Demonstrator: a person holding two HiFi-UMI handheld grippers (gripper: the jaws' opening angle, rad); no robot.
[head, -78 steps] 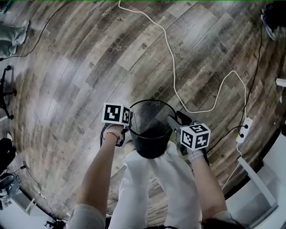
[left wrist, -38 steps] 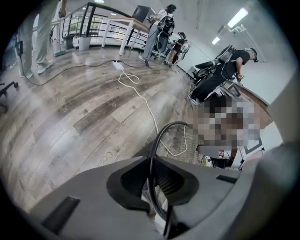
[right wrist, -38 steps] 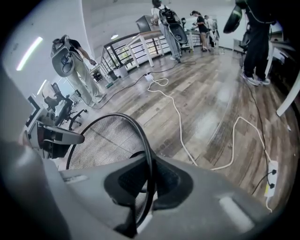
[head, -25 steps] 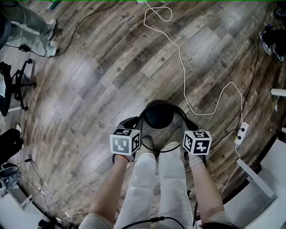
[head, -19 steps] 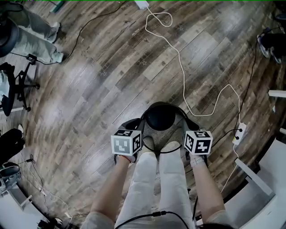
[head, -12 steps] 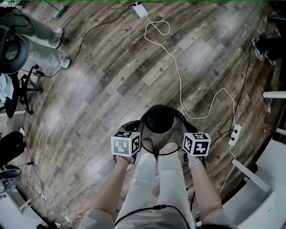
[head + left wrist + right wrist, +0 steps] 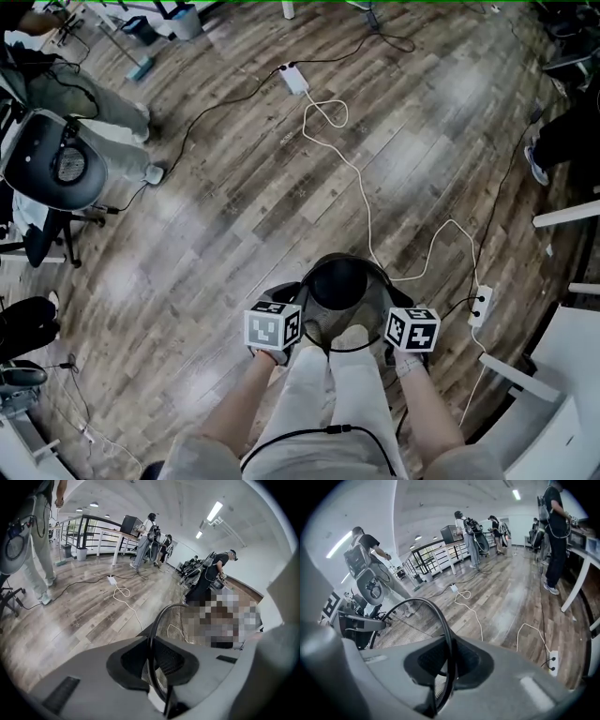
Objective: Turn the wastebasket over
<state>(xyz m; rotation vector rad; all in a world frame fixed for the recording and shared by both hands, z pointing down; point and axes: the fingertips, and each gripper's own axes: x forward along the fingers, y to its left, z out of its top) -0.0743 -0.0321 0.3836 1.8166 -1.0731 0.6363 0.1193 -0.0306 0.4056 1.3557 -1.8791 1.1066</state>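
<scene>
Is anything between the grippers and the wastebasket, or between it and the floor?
No gap to block: the left gripper and right gripper are each shut on the rim of the wastebasket. Below it, in the head view, the person's shoes sit at its near edge and a white cable runs past its far side.

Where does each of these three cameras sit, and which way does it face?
Head view: on the person's head, facing steeply down at the wastebasket and wooden floor; arms and legs show.
Left gripper view: on the left gripper, facing along its fingers, shut on the wastebasket's rim.
Right gripper view: likewise on the right gripper.
Shared: wastebasket, white cable.
</scene>
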